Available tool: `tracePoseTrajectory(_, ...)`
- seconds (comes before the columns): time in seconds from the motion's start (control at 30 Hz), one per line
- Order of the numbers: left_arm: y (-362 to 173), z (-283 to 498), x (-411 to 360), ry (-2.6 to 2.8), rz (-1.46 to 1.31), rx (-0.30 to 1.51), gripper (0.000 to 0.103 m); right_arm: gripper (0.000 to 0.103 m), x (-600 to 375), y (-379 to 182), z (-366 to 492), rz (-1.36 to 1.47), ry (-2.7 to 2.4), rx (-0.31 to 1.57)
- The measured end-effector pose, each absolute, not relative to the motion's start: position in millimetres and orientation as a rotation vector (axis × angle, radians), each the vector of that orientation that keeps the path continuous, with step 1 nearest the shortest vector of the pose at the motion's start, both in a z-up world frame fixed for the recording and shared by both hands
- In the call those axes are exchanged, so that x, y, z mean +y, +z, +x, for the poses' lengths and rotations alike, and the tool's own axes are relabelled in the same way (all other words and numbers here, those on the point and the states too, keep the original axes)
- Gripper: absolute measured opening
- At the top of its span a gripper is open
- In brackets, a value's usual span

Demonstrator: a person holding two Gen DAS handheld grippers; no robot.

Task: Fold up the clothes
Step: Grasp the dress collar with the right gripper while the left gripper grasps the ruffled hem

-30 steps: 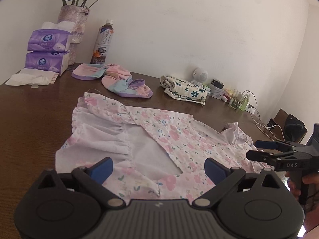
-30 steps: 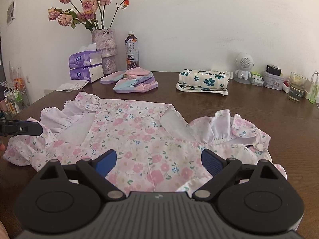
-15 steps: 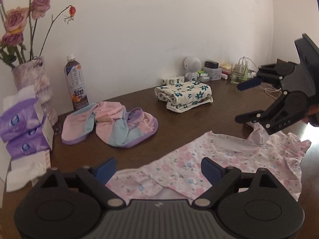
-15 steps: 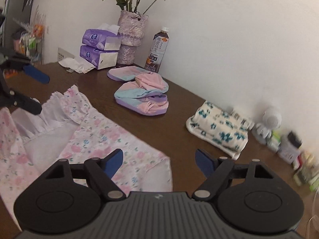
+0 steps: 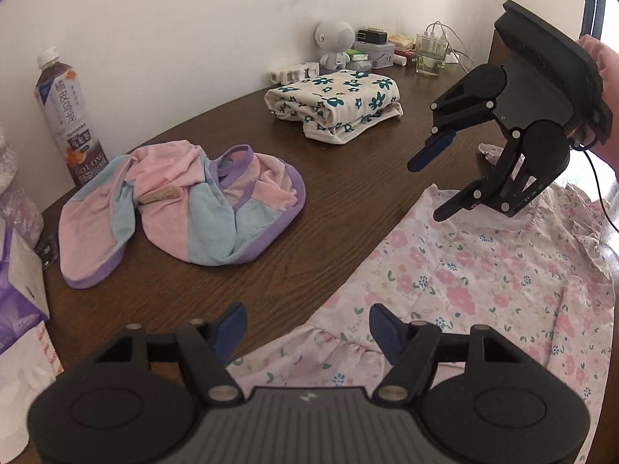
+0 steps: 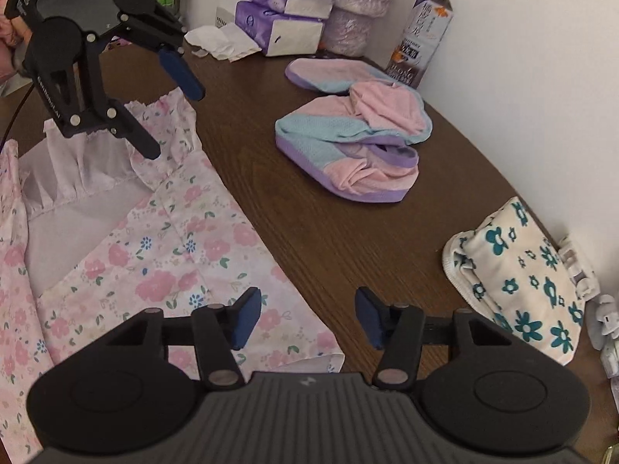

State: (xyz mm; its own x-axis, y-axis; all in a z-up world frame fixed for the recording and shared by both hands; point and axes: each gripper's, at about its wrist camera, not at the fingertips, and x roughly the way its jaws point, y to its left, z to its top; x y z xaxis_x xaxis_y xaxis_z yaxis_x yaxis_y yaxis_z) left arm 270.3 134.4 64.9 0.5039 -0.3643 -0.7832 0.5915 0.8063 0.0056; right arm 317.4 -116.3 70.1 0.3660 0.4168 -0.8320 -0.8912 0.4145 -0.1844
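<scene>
The wooden table (image 5: pixel 340 178) fills both views. The pink floral garment (image 5: pixel 483 278) is the largest cloth on it, spread flat across the lower right of the left wrist frame and the lower left of the right wrist frame (image 6: pixel 162 239); its far edge runs as a long diagonal from the ruffled end to a squared corner, so I judge its long axis to follow that edge, with the gathered ruffle sleeve (image 6: pixel 96 154) at the upper left of the right view and the plain corner near the bottom centre.

It looks thin, light and limp, likely to sag and slide between 2 holds; the firmer seamed edges and ruffle gathers seem the best places to pinch, 1 at each end of the far edge.

The pink, blue and purple garment (image 5: pixel 185 208) lies bunched left of centre in the left view; the cream garment with teal flowers (image 5: pixel 336 106) sits folded at upper centre.

The left gripper (image 5: pixel 307 326) is wide open and holds nothing, over the ruffled end; the right gripper (image 6: pixel 307 317) is likewise wide open and empty, over the squared corner.
</scene>
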Motion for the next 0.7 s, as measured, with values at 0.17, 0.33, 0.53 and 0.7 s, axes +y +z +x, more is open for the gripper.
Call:
tracePoseTrajectory(0.17, 57, 286, 140, -0.666, 0.308, 0.912, 0.062, 0.054, -124, 62, 333, -0.664, 1.021, 0.850)
tracePoseTrajectory(0.33, 45, 298, 136, -0.708, 0.319, 0.960, 0.043, 0.048, -127, 55, 350, -0.645, 1.044, 0.906)
tracePoseTrajectory(0.53, 40, 301, 137, -0.748, 0.308, 0.980, 0.038, 0.033, -126, 51, 354, -0.614, 1.096, 0.946)
tracePoseTrajectory(0.7, 38, 297, 134, -0.771, 0.331, 0.976, 0.007, 0.021, -123, 52, 348, -0.639, 1.093, 0.938)
